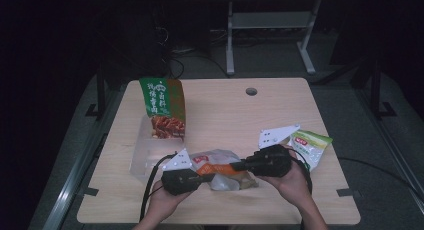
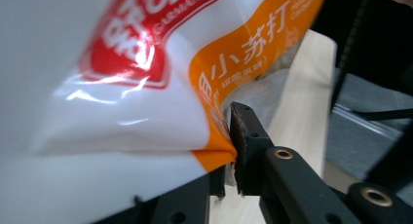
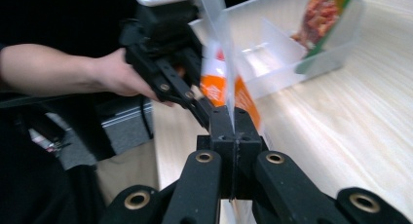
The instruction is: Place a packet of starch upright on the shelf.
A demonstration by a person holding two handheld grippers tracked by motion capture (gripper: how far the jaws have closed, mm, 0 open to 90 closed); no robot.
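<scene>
Plastic snack bag (image 1: 222, 169), white and orange with a red logo, sits near the front edge of the table (image 1: 280, 110), caught between the two tools a little left of the middle. The left gripper (image 1: 209, 178) has pinched the bag's orange corner; in the left gripper view that corner (image 2: 214, 153) is squeezed flat against a black pad (image 2: 242, 136), jaws drawn together on it. The right gripper (image 1: 236, 166) comes in from the other side, and in the right gripper view its jaws meet tight on a thin clear edge of the same bag (image 3: 229, 87), with no gap to see between them. So the bag is stretched between two grips, each on an edge rather than on the body.

Just behind and to the left stands a clear plastic bin (image 1: 142, 157) with low walls, and a tall green and red packet (image 1: 164, 107) stands upright at its far end. To the right, just beyond the person's right hand (image 1: 287, 182), a pale green and white packet (image 1: 311, 146) lies flat not far from the table's right edge.

The far half of the tabletop is open wood up to a round cable hole (image 1: 251, 91). The front strip is narrow, with both forearms coming in over that edge.
</scene>
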